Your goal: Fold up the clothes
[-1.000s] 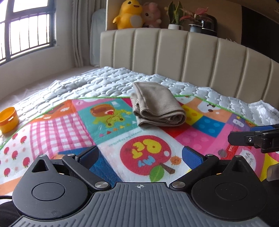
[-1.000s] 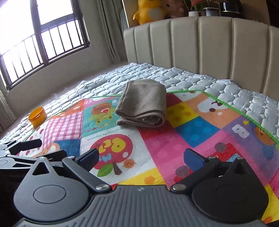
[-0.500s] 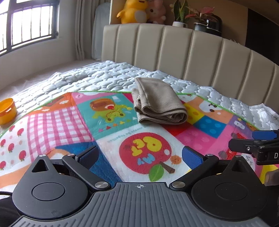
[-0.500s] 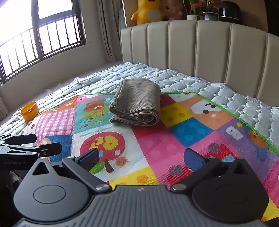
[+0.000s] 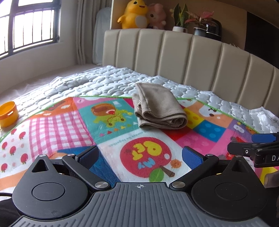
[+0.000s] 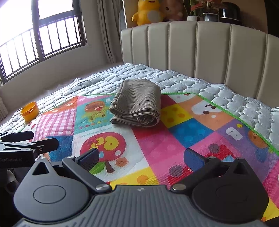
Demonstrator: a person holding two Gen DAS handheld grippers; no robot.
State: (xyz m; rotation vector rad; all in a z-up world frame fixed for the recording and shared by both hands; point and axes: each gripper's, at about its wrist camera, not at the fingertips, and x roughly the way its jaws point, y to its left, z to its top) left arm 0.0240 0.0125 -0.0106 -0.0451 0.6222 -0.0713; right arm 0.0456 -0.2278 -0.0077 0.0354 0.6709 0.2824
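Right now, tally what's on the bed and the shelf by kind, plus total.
Folded cloth: 1
Play mat: 1
Orange cup: 1
Plush toys, yellow duck and pink plush: 2
Potted plants, green and red-leaved: 2
Total: 7

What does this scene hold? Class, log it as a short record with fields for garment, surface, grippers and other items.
garment: brown ribbed cloth, folded, lying at the far edge of the play mat
surface: quilted bed cover
left gripper: open, empty
right gripper: open, empty
other items: orange cup on the bed cover; plush toys and plants behind the headboard
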